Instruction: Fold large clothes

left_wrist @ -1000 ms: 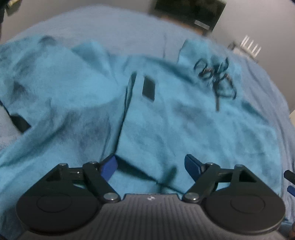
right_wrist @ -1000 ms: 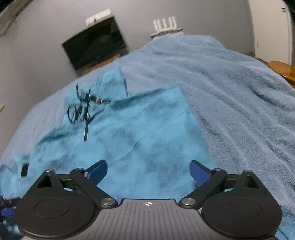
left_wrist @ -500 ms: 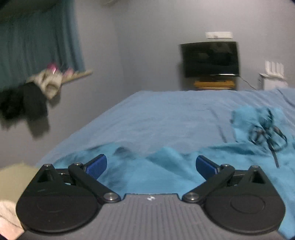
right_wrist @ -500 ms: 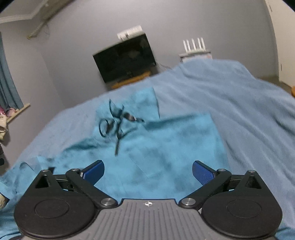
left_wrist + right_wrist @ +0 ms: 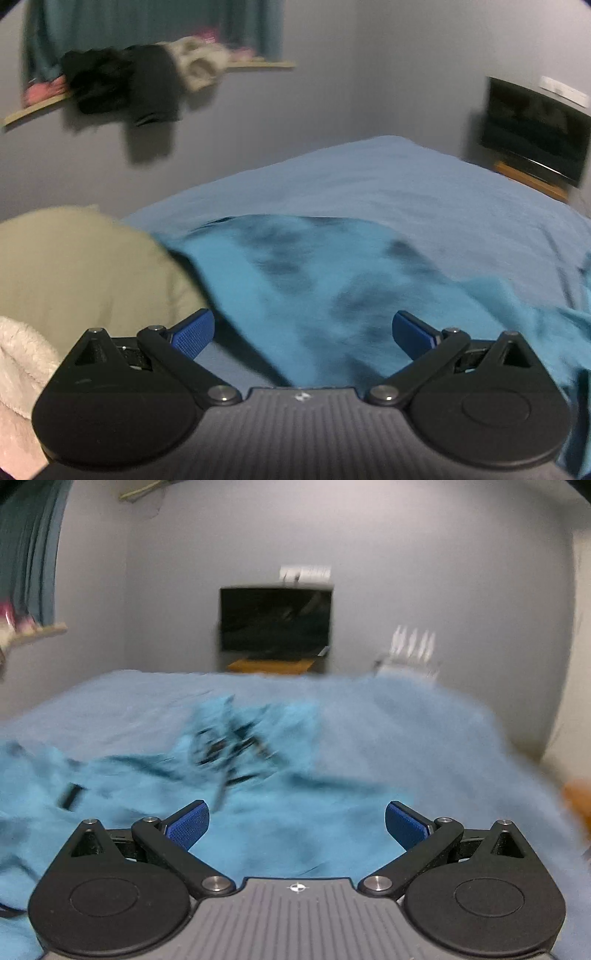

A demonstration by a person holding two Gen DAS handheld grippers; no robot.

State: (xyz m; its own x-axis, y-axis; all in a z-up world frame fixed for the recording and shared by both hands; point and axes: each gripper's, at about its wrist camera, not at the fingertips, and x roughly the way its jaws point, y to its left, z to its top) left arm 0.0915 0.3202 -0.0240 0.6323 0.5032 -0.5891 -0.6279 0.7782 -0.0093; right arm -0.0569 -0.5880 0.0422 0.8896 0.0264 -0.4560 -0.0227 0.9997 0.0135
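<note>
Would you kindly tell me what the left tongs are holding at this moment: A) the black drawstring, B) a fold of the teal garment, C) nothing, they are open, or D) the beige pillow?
C: in the left wrist view the left tongs stand wide apart with nothing between their blue pads, and the teal garment lies spread on the bed beyond them.

Dark television (image 5: 275, 620) on the far wall, dark clothes (image 5: 122, 85) on a shelf (image 5: 258, 65), perhaps a pillow (image 5: 74, 266).
</note>
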